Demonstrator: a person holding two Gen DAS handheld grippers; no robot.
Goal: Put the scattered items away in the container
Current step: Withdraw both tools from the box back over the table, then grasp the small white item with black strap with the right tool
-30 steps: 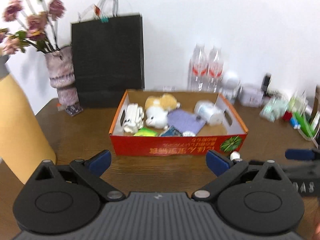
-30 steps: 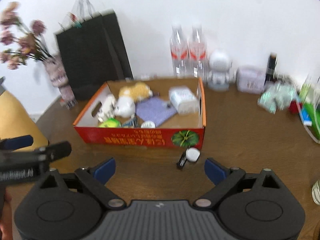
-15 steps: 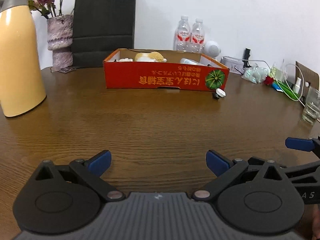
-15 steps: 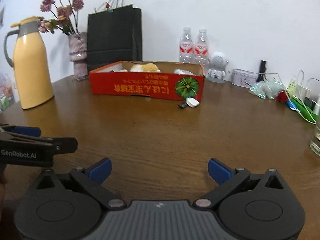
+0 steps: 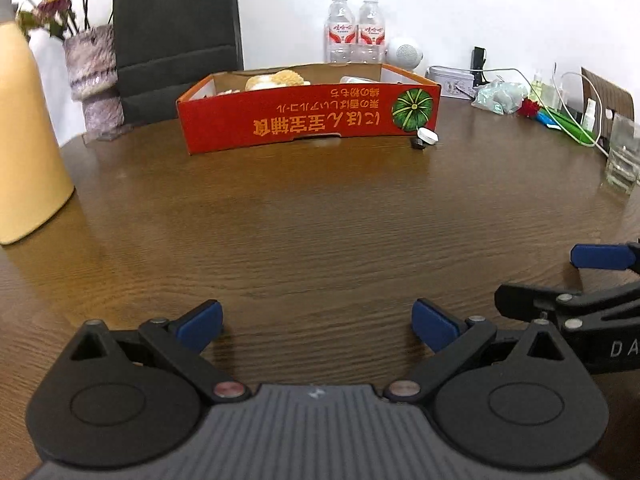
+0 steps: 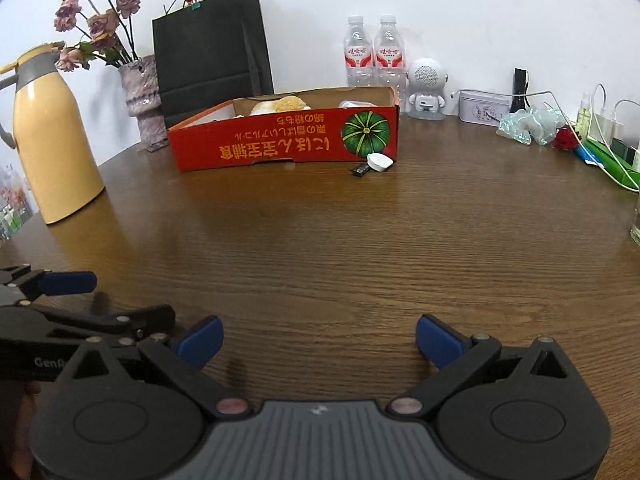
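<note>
A round, dark wooden table (image 6: 360, 248) with a clear grain fills both views, set against a plain white wall (image 6: 460, 8). The landmark is the red cardboard box (image 6: 280, 140), printed with orange characters and a green pumpkin, standing toward the far side of the table. Inside it, only the tops of a tan-and-white plush toy (image 6: 280, 105) and a white item show over the rim; the rest of its contents are hidden.

Just outside the box's front right corner lie a small white cap-like piece (image 6: 379, 161) and a small dark object (image 6: 361, 169), touching or nearly touching each other — on the table, not in the box.

Behind the box stand a black paper bag (image 6: 212, 48) and two water bottles (image 6: 374, 54). To the box's left are a vase of dried pink flowers (image 6: 142, 88) and a yellow thermos jug (image 6: 52, 140). To its right, along the wall, sit a white robot-shaped speaker (image 6: 427, 88), a small tin (image 6: 484, 107), crumpled plastic wrap (image 6: 528, 123) and charging cables (image 6: 604, 120).

Well in front of the box, the left gripper (image 5: 318, 324) and the right gripper (image 6: 319, 338) hover low over bare wood side by side — each with its blue-tipped fingers spread wide, holding nothing.
</note>
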